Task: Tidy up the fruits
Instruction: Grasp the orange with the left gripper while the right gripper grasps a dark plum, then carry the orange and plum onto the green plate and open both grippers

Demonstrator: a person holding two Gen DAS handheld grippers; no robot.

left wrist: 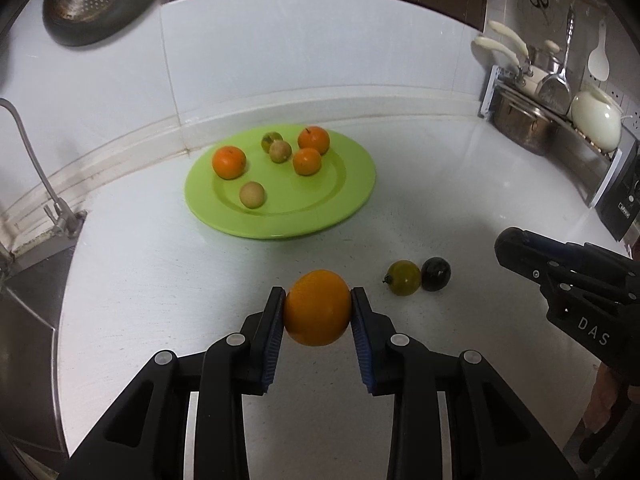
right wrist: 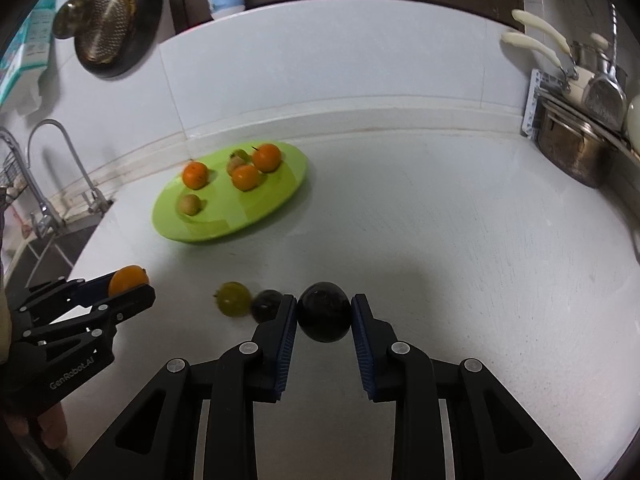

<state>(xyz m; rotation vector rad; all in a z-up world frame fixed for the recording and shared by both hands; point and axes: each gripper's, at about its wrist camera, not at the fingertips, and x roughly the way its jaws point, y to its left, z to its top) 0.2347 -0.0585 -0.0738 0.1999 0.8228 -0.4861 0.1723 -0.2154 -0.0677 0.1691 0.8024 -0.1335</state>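
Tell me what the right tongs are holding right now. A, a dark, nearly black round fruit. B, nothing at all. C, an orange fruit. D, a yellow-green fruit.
A: in the right wrist view, the right tongs are shut on a dark round fruit, pads pressing both its sides; the orange fruit sits in the left tongs instead.

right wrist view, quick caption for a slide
Right claw grips a dark fruit over the counter; green plate of fruit behind.

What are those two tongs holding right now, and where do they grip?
The left tongs pinch an orange fruit across its sides. The right tongs pinch a dark round fruit likewise.
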